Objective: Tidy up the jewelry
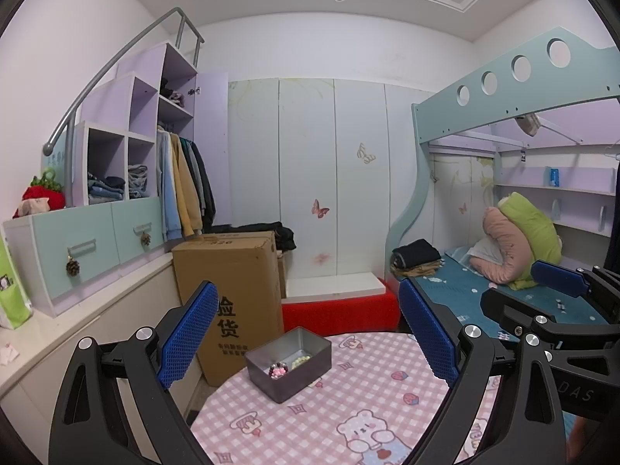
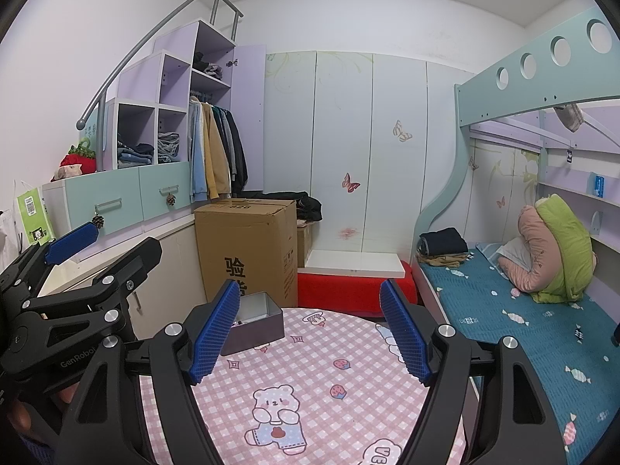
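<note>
A small grey metal tin stands open near the far left edge of a round table with a pink checked cloth. Inside it lie a pink flower-shaped trinket and a pale beaded piece. My left gripper hovers over the table just short of the tin, open, with nothing between its blue pads. My right gripper hangs open over the cloth, and the tin shows partly behind its left finger. Each gripper appears at the edge of the other's view.
A tall cardboard box stands on the floor right behind the table, beside a red-covered bench. A counter and drawers run along the left. The lower bunk with a teal sheet and rolled bedding borders the right.
</note>
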### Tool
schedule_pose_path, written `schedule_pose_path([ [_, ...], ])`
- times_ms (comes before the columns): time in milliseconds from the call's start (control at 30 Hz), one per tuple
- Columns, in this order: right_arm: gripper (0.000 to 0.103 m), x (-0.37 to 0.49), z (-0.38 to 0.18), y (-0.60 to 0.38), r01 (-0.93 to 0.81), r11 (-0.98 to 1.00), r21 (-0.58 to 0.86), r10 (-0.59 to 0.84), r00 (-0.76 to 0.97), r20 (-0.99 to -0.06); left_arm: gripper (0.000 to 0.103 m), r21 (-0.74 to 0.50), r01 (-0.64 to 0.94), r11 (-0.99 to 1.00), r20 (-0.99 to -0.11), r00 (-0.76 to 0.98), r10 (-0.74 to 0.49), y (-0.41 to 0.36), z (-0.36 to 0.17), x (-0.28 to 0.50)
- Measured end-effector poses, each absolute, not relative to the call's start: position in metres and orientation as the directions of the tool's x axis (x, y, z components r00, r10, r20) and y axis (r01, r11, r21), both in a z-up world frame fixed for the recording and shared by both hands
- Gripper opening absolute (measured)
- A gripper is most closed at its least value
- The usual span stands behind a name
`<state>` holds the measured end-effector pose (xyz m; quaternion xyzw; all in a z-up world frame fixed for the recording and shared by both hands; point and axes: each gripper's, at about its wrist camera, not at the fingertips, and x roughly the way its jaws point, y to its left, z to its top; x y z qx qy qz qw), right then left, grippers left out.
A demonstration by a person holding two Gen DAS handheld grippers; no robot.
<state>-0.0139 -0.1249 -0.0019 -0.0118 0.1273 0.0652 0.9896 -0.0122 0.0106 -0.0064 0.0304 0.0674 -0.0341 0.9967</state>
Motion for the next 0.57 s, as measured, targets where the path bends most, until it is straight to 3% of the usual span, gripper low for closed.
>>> schedule_pose_path([
  [333,0.073,-0.0133,-0.0027,-0.1254,-0.132,0.991,-0.005,0.126,0.958,-0.257,0.091,0.05,0.081,0.995,-0.154,0.985,-0.073,0.0056,-0.0132,-0.0089],
  [467,0.082,-0.0118,-0.0052,-0.1263,-0.12,0.993,-0.002,0.115,0.96,-0.255,0.091,0.046,0.077,0.996,-0.158,0.985,-0.069,0.0064,-0.0152,-0.0096],
  [567,0.082,-0.0113,-0.0075,-0.127,-0.123,0.992,0.005,0.12,0.959,-0.257,0.091,0.037,0.082,0.996,-0.164,0.984,-0.075,0.0085,-0.0154,-0.009],
])
